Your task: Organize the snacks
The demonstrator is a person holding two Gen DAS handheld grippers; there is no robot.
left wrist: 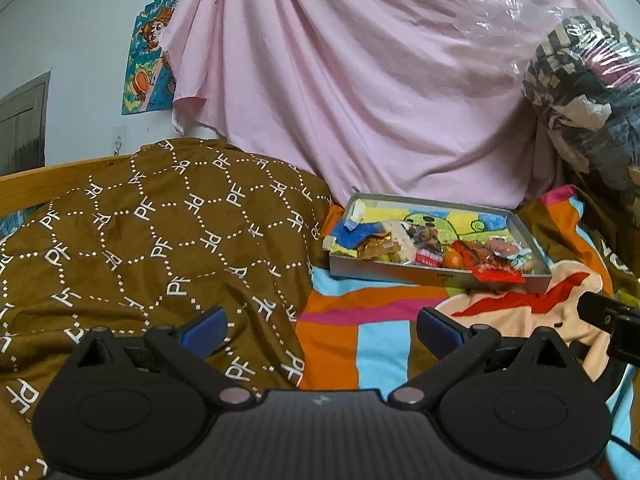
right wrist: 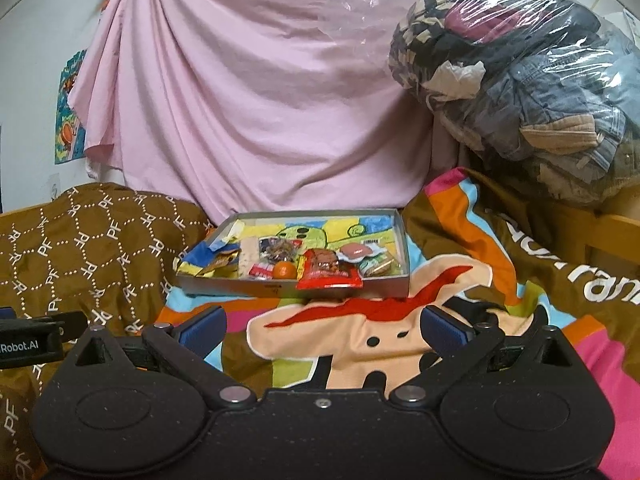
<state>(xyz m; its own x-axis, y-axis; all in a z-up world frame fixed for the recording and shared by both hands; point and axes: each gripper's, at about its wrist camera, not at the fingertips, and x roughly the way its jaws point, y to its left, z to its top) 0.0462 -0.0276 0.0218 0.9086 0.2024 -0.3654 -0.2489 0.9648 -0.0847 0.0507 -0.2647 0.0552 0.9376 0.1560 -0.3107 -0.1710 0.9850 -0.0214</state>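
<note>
Holding both grippers over a bed, I face a snack-filled box lid [right wrist: 396,280].
My left gripper [left wrist: 322,330] and right gripper [right wrist: 322,330] gape wide, empty; a red packet [right wrist: 329,274] overhangs the lid's near wall.

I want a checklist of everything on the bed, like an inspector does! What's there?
Surface: striped cartoon-print blanket spread on a bed.
Job's things: shallow grey cardboard tray holding mixed snacks; red foil snack packet hangs over its front edge, small orange fruit beside it.
Clutter: brown quilt with white PF lettering; clear plastic bag stuffed with clothes.
Grippers: left gripper and right gripper both open, empty, short of the tray.
Cables: a thin dark cable at the lower right edge of the left view.
Surroundings: draped pink sheet; cartoon poster on a white wall.
</note>
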